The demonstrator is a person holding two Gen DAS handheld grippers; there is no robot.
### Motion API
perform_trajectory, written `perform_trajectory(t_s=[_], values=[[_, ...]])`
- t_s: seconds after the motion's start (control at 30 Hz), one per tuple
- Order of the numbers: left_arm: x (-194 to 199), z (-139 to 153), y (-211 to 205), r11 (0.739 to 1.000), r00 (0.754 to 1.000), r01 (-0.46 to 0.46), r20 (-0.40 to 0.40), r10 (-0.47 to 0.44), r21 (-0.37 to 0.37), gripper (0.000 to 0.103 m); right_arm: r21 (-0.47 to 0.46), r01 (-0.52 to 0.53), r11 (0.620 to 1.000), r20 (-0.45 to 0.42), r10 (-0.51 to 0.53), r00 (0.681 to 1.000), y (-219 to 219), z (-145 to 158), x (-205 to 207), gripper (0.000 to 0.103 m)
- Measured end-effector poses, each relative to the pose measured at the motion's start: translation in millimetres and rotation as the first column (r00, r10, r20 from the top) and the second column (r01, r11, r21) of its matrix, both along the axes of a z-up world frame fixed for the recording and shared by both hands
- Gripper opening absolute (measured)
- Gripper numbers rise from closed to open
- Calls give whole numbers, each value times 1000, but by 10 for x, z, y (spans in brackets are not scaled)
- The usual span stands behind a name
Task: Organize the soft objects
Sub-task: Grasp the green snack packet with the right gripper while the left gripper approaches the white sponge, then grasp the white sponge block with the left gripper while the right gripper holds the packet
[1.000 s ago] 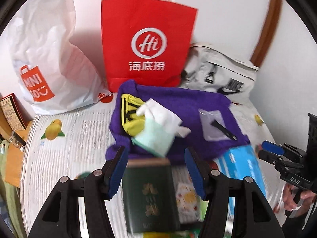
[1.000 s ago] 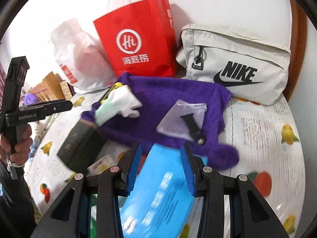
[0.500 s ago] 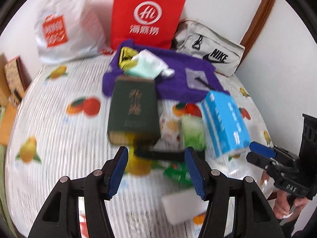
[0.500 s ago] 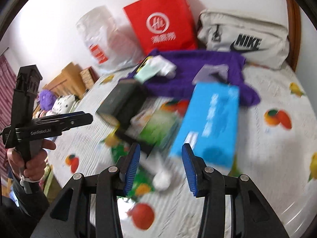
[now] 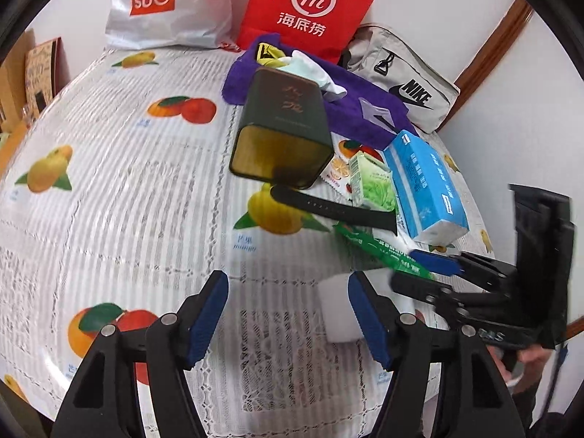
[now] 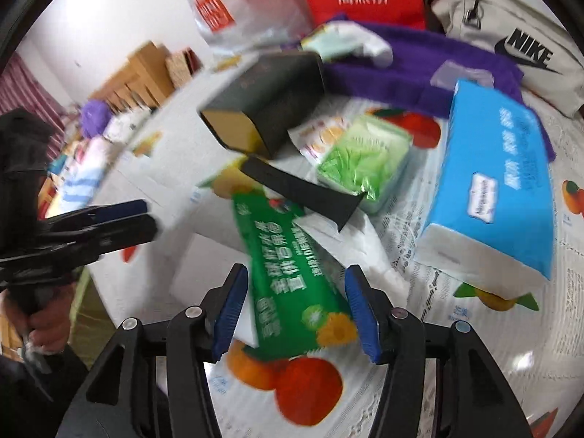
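A purple towel point(image 5: 350, 106) lies at the back of the table with pale cloths point(image 5: 310, 69) on it; it also shows in the right wrist view point(image 6: 419, 69). A blue tissue pack point(image 5: 427, 186) point(image 6: 496, 182), a small green tissue pack point(image 5: 372, 186) point(image 6: 365, 153) and a long green packet point(image 6: 292, 273) lie in the middle. My left gripper point(image 5: 288, 317) is open and empty above the tablecloth, near a white block point(image 5: 335, 310). My right gripper point(image 6: 295, 310) is open, its fingers on either side of the long green packet and above it.
A dark green tin point(image 5: 284, 127) lies on its side with a black strap point(image 5: 335, 211) in front of it. A red paper bag point(image 5: 310, 3), a white Miniso bag point(image 5: 168, 3) and a grey Nike pouch point(image 5: 405, 80) stand along the back wall. Boxes point(image 6: 146, 69) stand beyond the left edge.
Both grippers have pulled back from the purple towel toward the near side of the table. More of the tablecloth and the packets now shows. Both stay open.
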State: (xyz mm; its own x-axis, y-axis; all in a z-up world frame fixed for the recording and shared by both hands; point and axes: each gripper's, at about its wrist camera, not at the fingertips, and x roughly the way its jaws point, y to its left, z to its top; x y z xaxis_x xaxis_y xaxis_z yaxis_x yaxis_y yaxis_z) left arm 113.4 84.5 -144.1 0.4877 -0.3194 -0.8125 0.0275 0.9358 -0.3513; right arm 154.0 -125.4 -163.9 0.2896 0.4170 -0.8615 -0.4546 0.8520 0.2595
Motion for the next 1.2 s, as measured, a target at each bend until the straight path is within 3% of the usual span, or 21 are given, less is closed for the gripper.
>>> perform_trajectory(t_s=[0.1,0.13,0.27,0.47,0.7,0.93,1.2], values=[[4,-52,49,1000,1000,-11,-9,11,-9,68,75,-1,997,-30,3,1000,26,-28,49,51],[4,-76,70,1000,1000,-14,-13,14,-14,68,83,-5,997,-29,7,1000,48,-20,53,41],[10,-122,112,999,1000,-22,-21,21,-30,68,73,-15,997,0,15,1000,116,33,27,37],[-18,-155,134,999,1000,-19,-20,18,-49,69,121,-17,993,53,10,999,76,215,-79,36],[-99,-83,-95,995,999,48,23,-46,-88,80,133,36,991,135,-54,989,-142,376,-263,36],[-63,-115,-474,995,995,101,3,-101,-20,82,88,118,989,252,-137,958,-665,500,-622,36],[8,-174,-841,987,993,119,-21,-117,105,83,37,260,965,252,-261,932,-1193,147,-761,36]])
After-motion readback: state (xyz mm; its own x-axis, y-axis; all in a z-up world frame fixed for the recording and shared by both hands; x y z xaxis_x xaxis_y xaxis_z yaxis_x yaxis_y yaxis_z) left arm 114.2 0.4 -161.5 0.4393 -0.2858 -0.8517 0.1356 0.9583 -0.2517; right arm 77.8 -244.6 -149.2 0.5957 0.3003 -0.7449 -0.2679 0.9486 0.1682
